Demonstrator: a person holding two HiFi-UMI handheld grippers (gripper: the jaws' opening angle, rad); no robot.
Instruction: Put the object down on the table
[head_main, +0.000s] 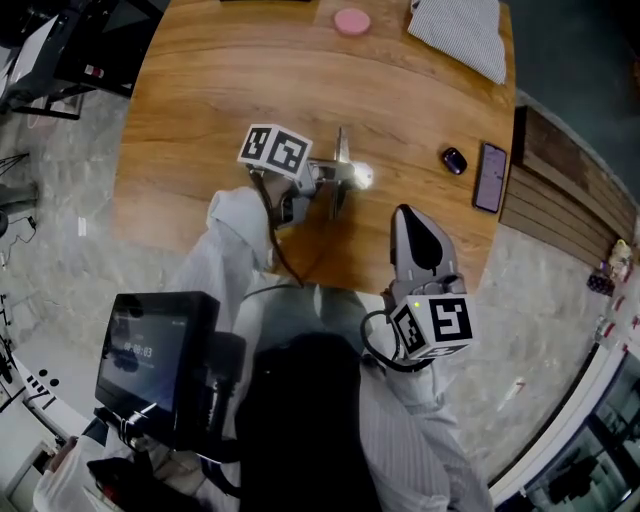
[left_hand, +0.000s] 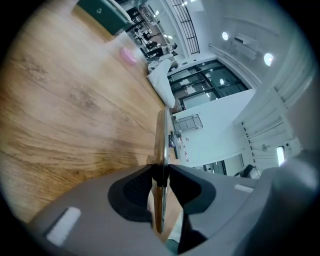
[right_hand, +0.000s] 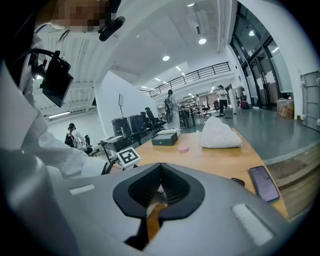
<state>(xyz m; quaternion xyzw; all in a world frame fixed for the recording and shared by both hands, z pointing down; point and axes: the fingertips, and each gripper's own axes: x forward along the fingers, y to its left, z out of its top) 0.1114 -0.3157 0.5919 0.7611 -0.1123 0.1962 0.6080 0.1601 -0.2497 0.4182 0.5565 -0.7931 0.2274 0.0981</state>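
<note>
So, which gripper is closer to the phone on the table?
Right. The right gripper is near the table's front edge, with the phone just ahead and to its right. The left gripper, shut on a thin metal utensil, is farther left.

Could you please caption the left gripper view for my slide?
Left gripper clamped on a thin metal object, wooden table beyond.
</note>
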